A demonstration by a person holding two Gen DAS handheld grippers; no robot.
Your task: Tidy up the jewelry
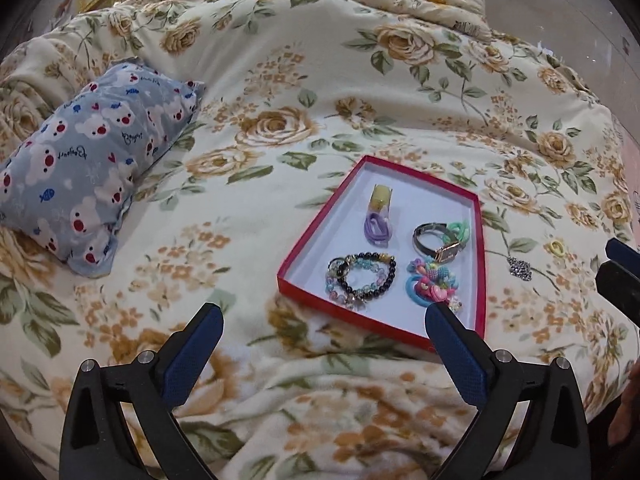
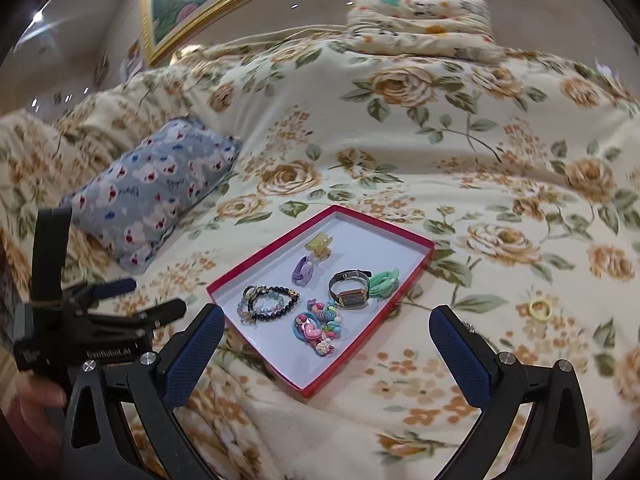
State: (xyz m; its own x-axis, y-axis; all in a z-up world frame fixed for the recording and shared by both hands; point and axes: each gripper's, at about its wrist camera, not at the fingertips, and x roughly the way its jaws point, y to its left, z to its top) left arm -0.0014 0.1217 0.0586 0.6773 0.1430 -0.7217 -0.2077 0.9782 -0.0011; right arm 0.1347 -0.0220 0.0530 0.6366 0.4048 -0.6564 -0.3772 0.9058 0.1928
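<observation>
Inside red tray (image 2: 256, 258), watch (image 2: 352, 298) strap leftward-upward.

watch (image 1: 440, 246) in tray (image 1: 320, 216), on bed (image 1: 280, 80)

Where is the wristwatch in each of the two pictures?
Left wrist view: the wristwatch lies in the red tray, right of centre, beside a green hair tie.
Right wrist view: the wristwatch sits near the middle of the picture, in the tray's right half.
Shared landmark: the beaded bracelets lie to its left in both views.
</observation>
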